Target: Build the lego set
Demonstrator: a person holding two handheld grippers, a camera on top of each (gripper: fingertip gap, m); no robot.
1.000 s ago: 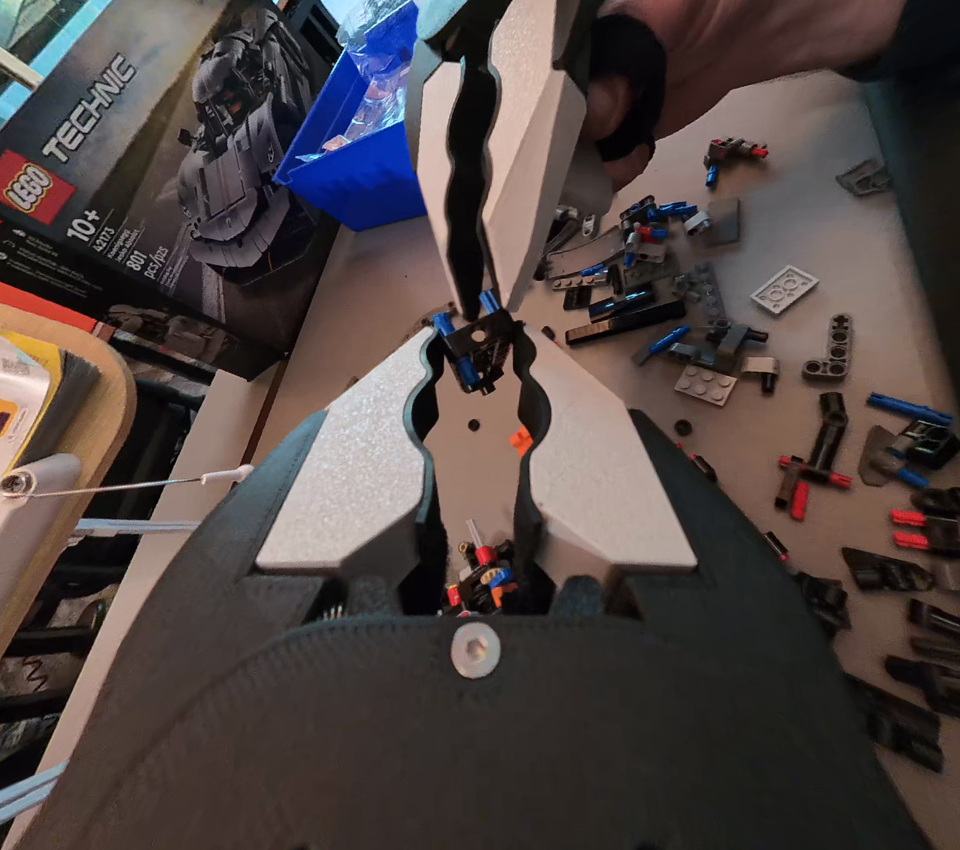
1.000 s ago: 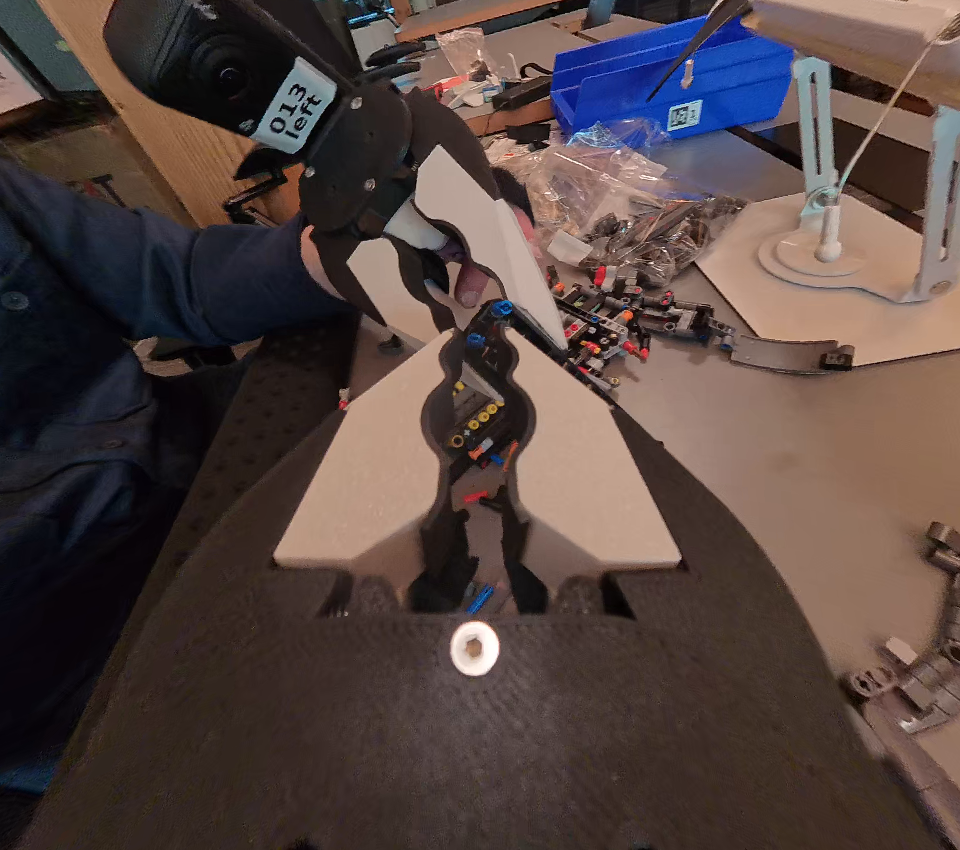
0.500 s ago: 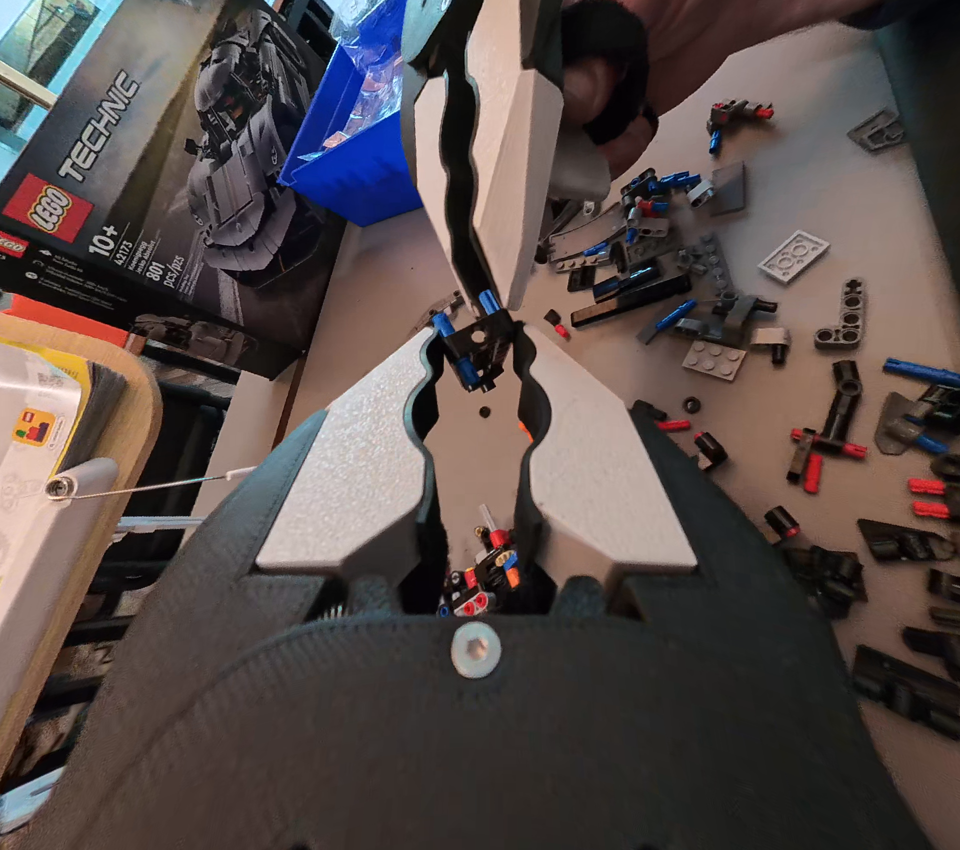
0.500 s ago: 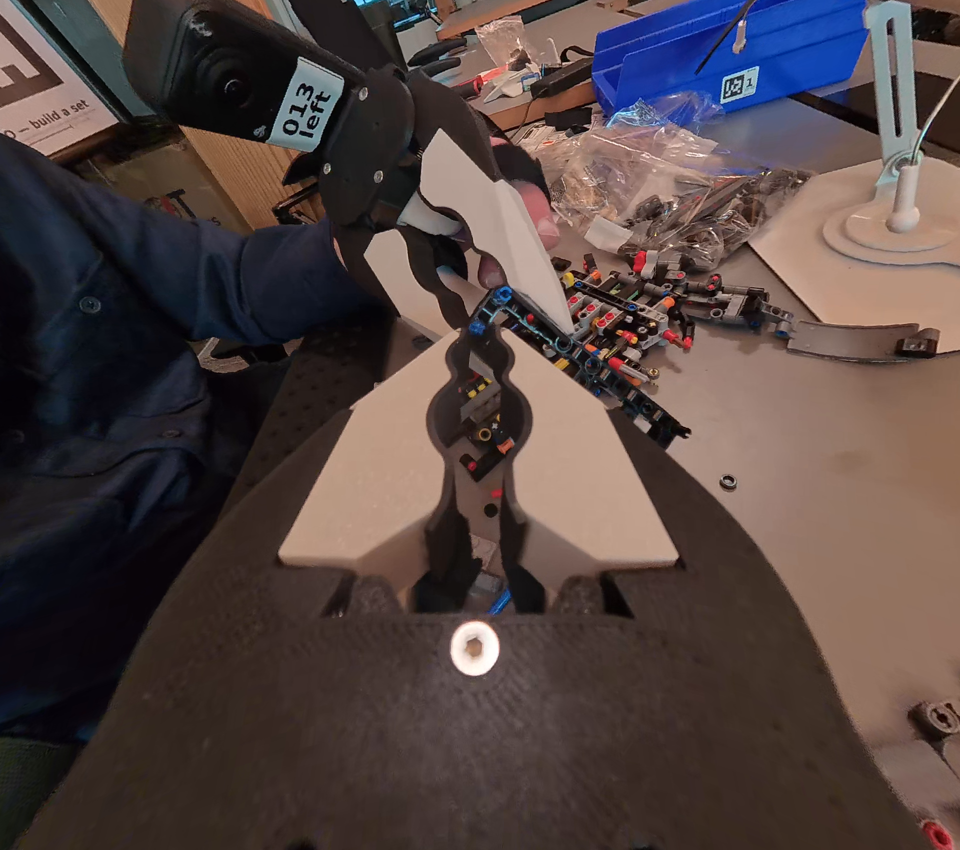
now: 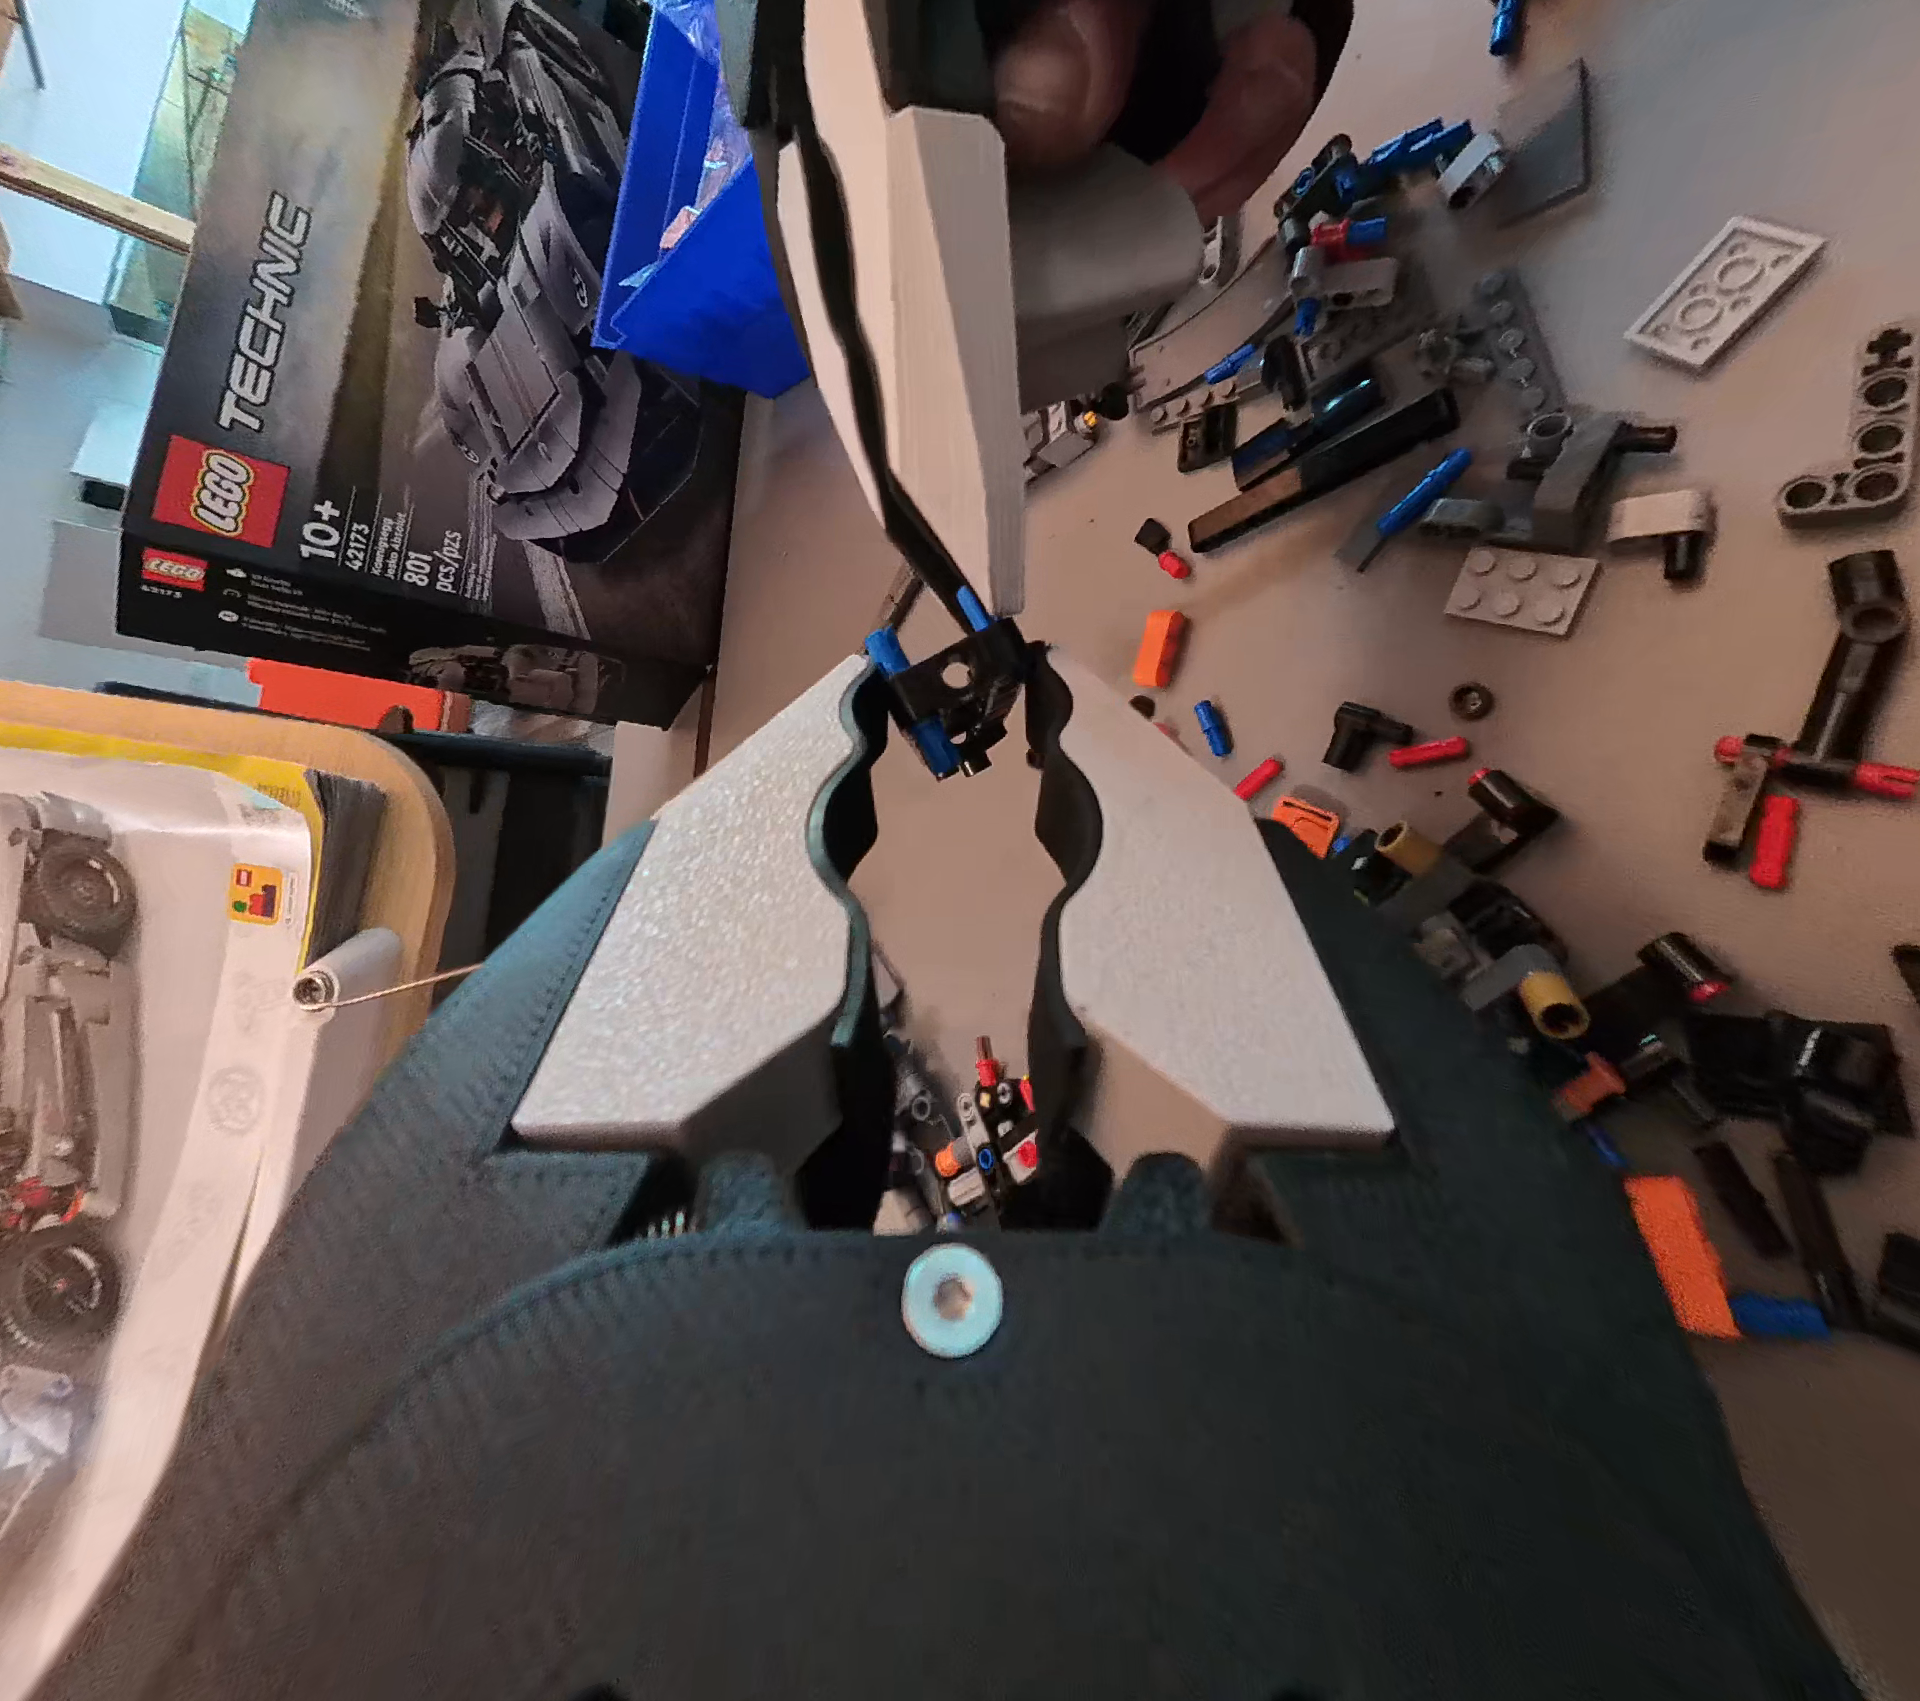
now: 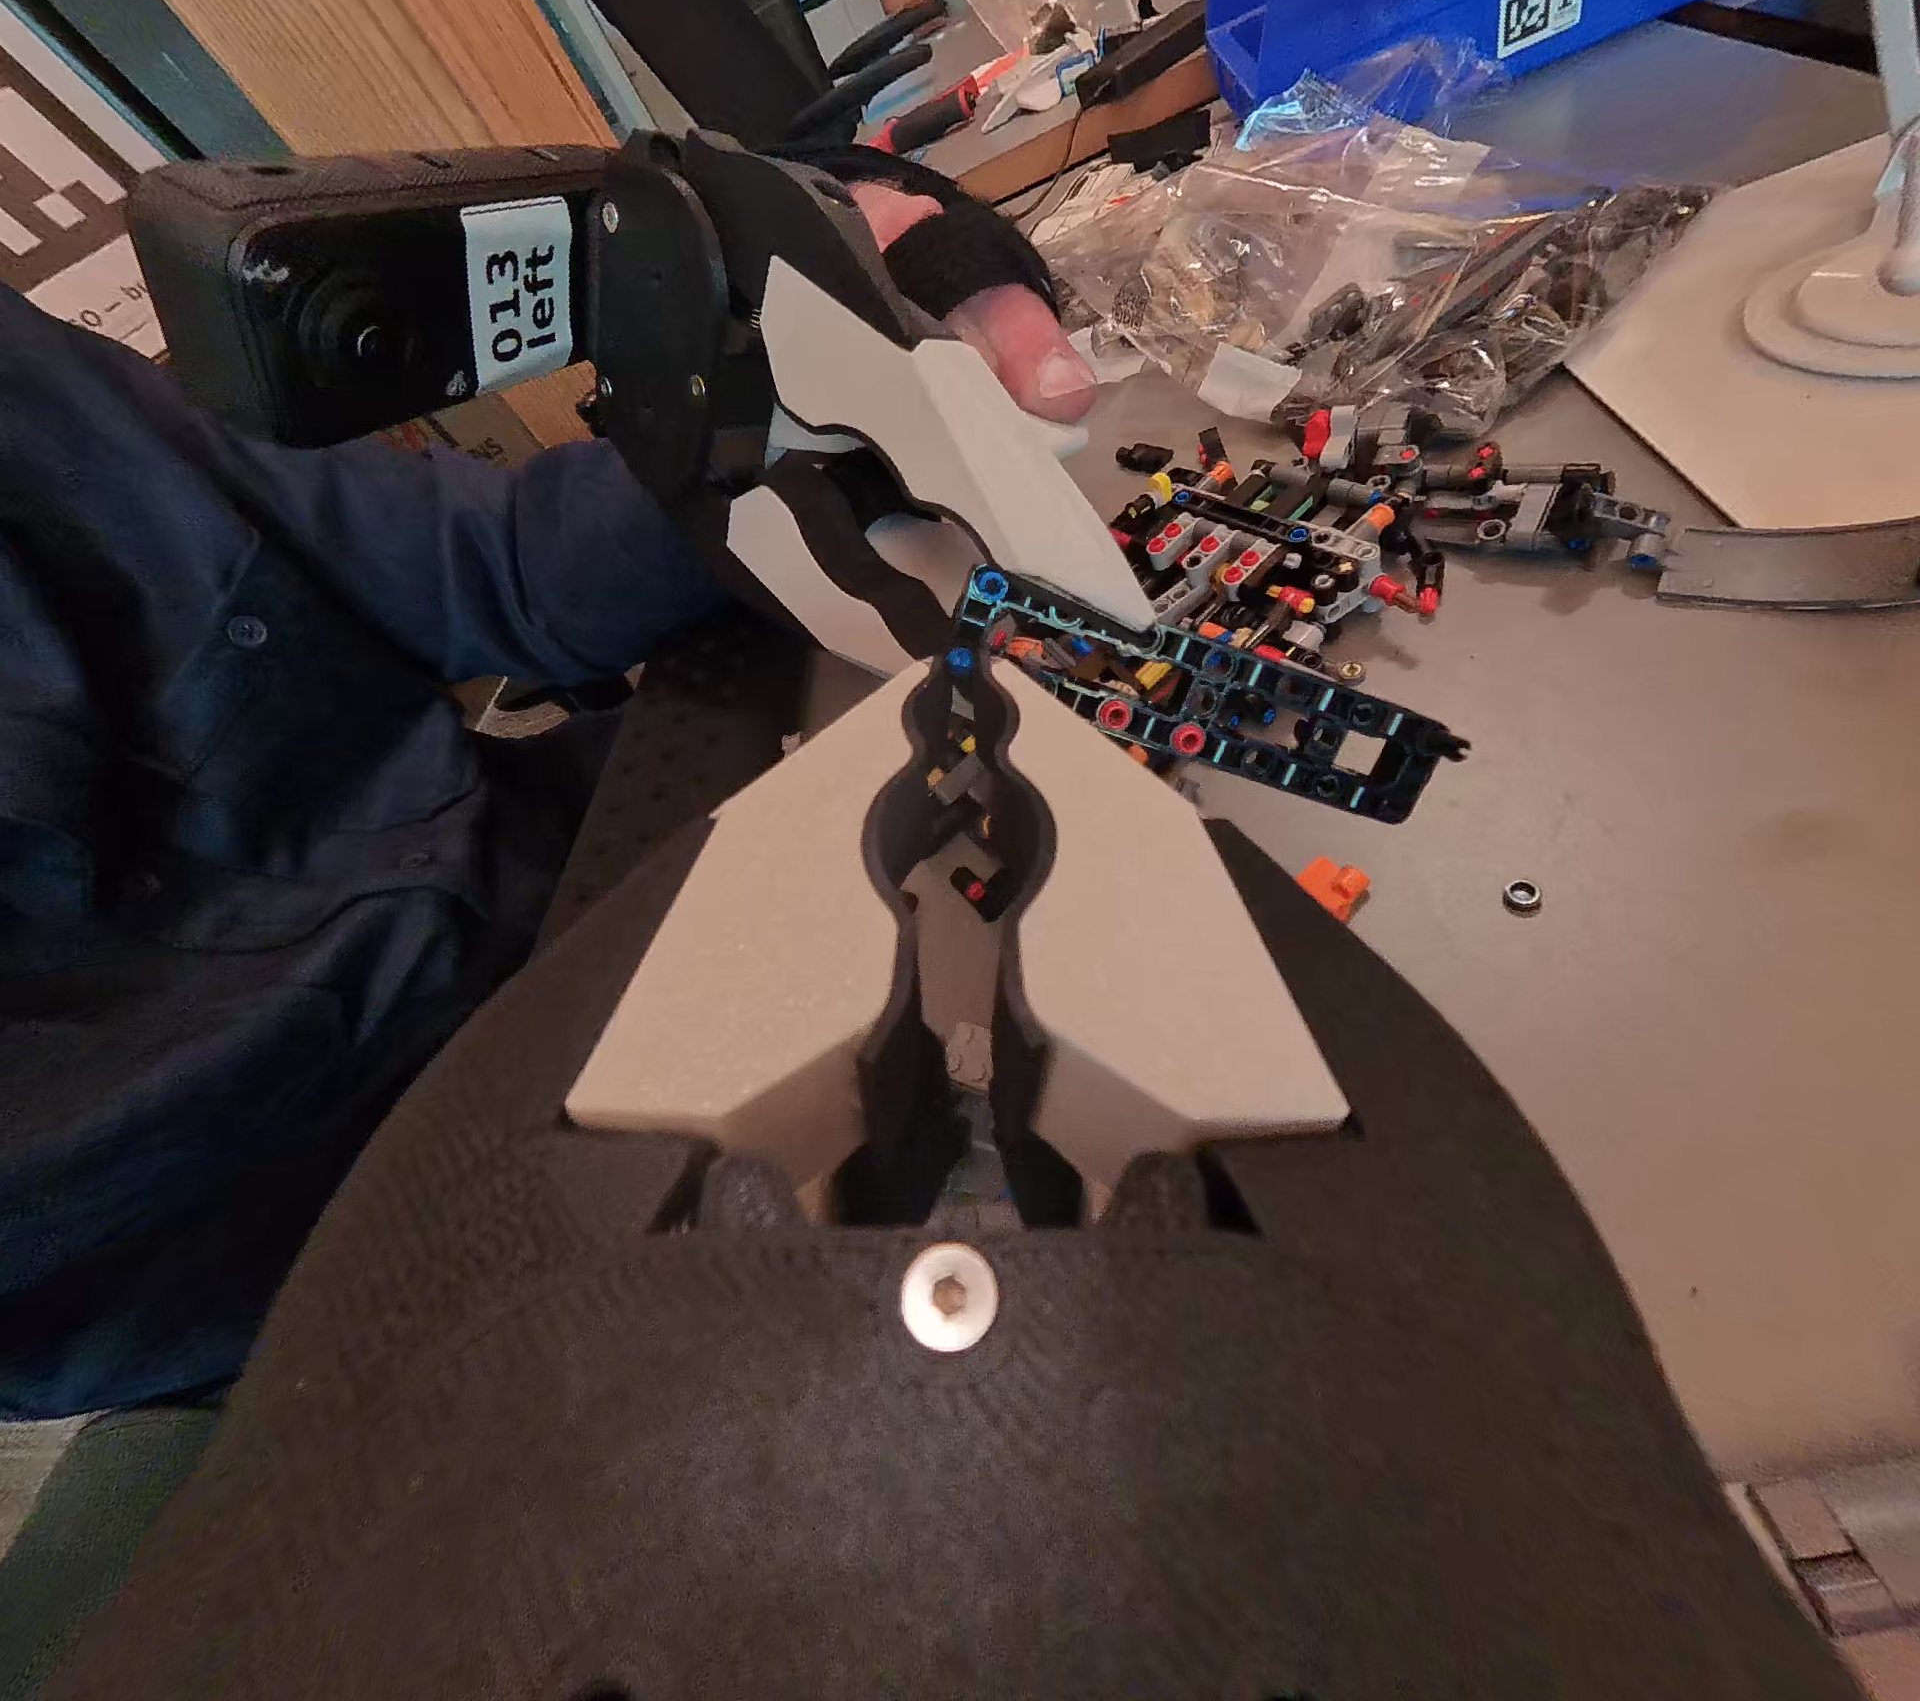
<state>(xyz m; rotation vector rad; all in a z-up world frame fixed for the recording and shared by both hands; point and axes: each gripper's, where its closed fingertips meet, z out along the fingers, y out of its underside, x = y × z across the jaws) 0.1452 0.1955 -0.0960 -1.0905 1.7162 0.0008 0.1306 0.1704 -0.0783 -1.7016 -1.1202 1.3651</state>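
Box point(image 5: 416, 321) of the set stands upper left. Centre frame, left gripper point(image 5: 951, 685) and right gripper point(image 6: 961, 675) both pinch a small black piece point(image 5: 956, 695) with blue pins, fingers nearly closed. Loose parts point(image 5: 1558, 508) litter the tabletop point(image 5: 1714, 41) at right.

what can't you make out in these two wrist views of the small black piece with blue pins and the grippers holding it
- Left wrist view: the small black piece with blue pins is half covered by the fingertips of both grippers, so its full shape is hidden.
- Right wrist view: the same piece merges with the long black frame; whether they touch is unclear.
- Left wrist view: the upper edge cuts off the right gripper.
- Left wrist view: the printed booklet is blurred.
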